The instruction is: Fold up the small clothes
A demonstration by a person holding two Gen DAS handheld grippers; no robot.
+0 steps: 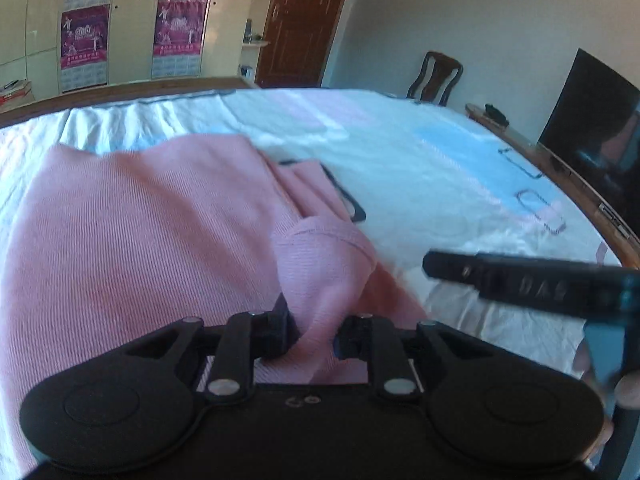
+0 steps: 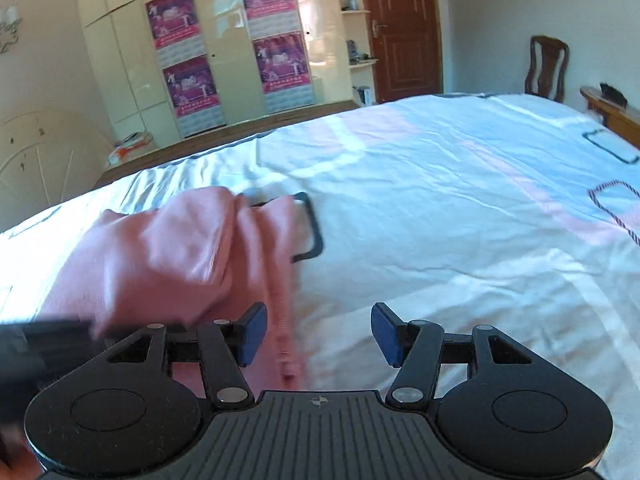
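The pink ribbed knit garment [image 1: 132, 232] lay bunched on the white-sheeted bed [image 1: 420, 160], partly over a dark rectangle printed on the sheet. The left gripper [image 1: 314, 336] had its jaws clamped on a raised fold of that cloth, so a fold seemed under way. The right gripper [image 2: 318, 334] hovered just beside the garment's edge, jaws apart and empty (blue pads clear of the cloth). The next move probably called for the right gripper to take a second edge.
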